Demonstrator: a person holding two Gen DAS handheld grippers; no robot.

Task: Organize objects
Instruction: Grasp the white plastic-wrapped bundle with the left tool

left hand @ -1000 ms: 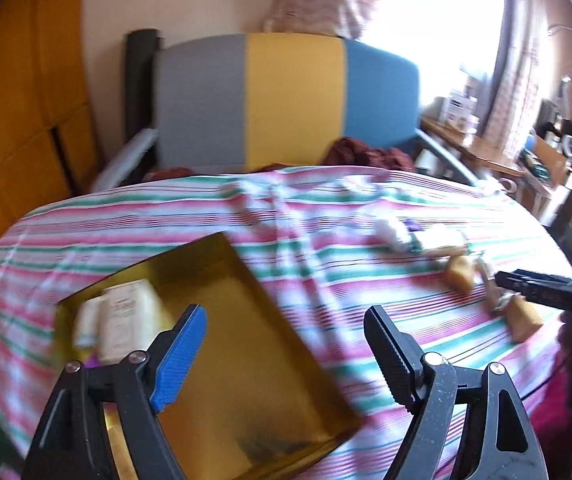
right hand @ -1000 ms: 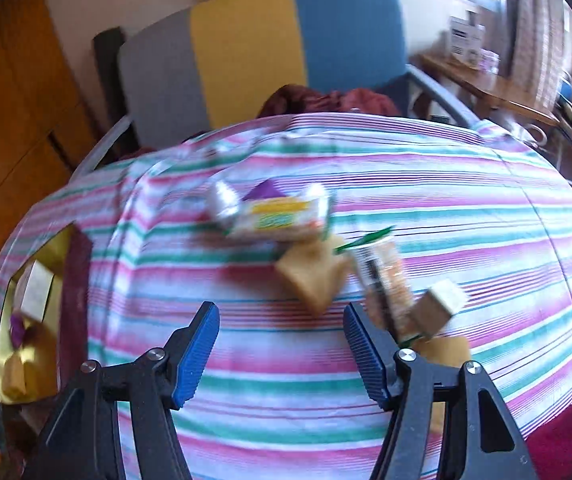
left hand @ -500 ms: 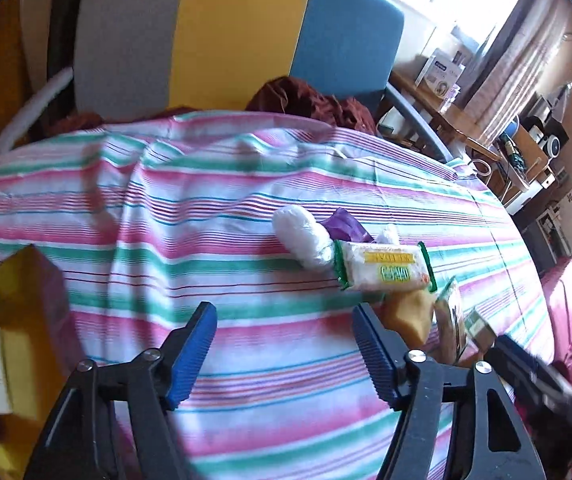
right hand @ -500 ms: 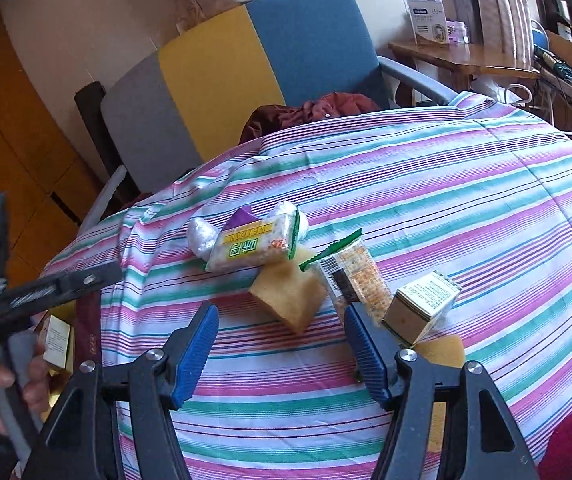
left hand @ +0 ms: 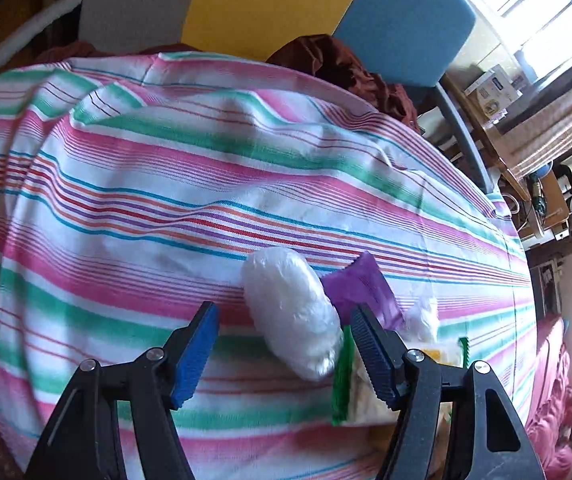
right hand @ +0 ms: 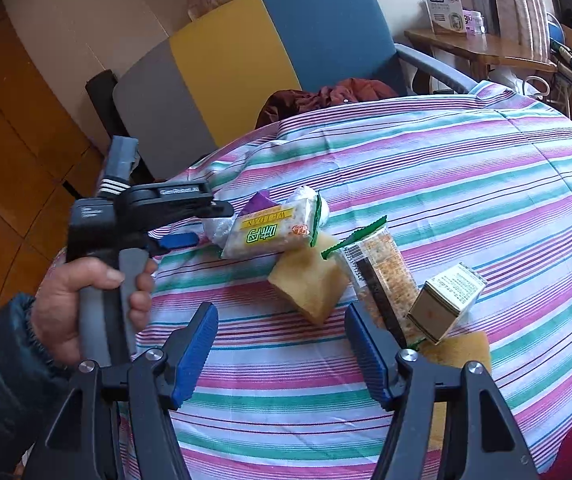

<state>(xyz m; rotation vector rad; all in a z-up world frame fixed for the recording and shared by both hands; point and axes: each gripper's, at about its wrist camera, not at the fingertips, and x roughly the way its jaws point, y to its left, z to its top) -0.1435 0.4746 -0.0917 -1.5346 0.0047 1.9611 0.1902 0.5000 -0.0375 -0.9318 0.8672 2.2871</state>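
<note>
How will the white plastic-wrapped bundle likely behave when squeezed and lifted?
The white bundle looks soft and rounded, so it probably squashes. Its crinkly film wrap may slip. Its rounded oval shape suggests it could roll if nudged sideways.

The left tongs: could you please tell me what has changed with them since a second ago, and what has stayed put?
The left tongs swung away from the gold tray over to the snack pile and came down at the white plastic-wrapped bundle; their jaws are closing, with the bundle between them but not yet gripped. The right tongs stayed hovering, open and empty; the cracker packet and small box did not move.
</note>
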